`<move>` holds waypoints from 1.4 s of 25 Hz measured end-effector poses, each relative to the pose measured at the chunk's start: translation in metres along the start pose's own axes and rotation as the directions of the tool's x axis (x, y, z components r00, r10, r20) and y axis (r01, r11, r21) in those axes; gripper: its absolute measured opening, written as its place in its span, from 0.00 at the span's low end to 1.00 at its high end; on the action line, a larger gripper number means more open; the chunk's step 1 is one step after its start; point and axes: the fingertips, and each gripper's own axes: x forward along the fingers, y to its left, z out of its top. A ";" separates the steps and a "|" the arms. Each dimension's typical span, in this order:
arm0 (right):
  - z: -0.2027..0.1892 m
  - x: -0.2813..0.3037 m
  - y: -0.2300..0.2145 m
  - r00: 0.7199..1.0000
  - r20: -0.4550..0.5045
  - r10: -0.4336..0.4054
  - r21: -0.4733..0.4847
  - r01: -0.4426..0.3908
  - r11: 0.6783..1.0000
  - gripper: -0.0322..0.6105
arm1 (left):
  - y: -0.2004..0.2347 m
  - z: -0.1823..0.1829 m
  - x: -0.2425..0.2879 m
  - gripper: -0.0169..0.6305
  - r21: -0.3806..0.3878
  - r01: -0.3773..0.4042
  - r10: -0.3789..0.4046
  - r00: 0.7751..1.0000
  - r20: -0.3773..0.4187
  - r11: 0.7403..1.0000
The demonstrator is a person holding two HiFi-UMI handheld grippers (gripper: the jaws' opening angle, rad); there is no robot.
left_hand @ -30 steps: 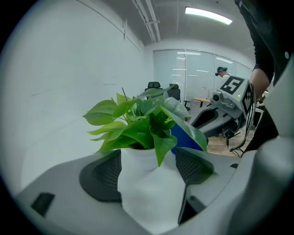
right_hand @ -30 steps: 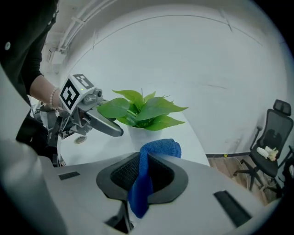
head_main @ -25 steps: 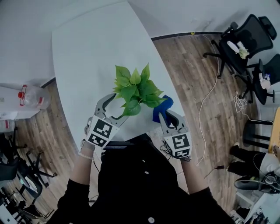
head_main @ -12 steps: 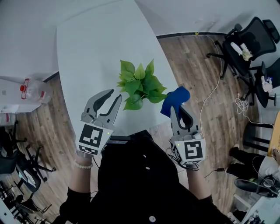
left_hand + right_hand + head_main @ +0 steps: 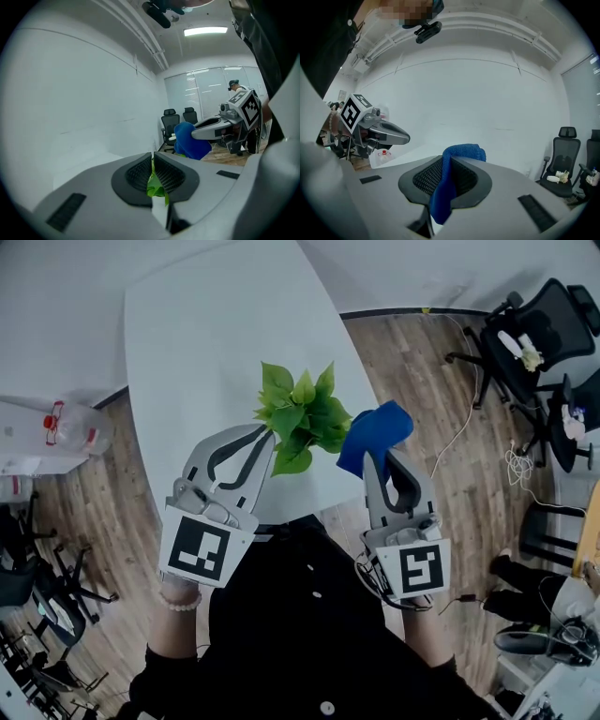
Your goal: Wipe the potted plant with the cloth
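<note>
The potted plant (image 5: 302, 413) stands with bright green leaves near the front edge of the white table (image 5: 216, 343); its pot is hidden under the foliage. My left gripper (image 5: 269, 433) is at the plant's left side, its jaws closing, and a green leaf (image 5: 156, 186) is pinched between the ribbed pads. On the plant's right, my right gripper (image 5: 380, 454) is shut on the blue cloth (image 5: 374, 433). The cloth (image 5: 444, 190) hangs folded between that gripper's pads, and the blue cloth (image 5: 190, 140) also shows across from the left gripper.
Black office chairs (image 5: 525, 329) stand on the wood floor at the right, with a white cable (image 5: 457, 442) trailing there. A large clear water bottle (image 5: 80, 427) lies left of the table. White walls run behind the table.
Both grippers have risen. The left jaws went from wide open beside the plant to shut on a leaf. The right gripper kept the blue cloth and lifted it beside the foliage.
</note>
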 end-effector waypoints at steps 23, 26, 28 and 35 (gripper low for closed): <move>0.020 0.003 0.017 0.999 0.033 0.028 0.005 -0.028 1.000 0.17 | -0.008 0.018 -0.002 0.06 0.012 0.034 -0.034 0.998 0.047 0.999; 0.021 0.001 0.017 0.999 0.037 0.027 0.006 -0.027 1.000 0.17 | -0.009 0.019 -0.003 0.05 0.010 0.041 -0.041 0.998 0.043 0.999; 0.020 0.000 0.019 0.999 0.026 0.033 0.003 -0.033 0.999 0.17 | -0.010 0.019 -0.003 0.05 0.006 0.043 -0.044 0.998 0.042 0.999; 0.020 0.000 0.019 0.999 0.026 0.039 0.020 -0.040 0.999 0.17 | -0.011 0.018 -0.004 0.05 0.002 0.045 -0.045 0.998 0.044 0.999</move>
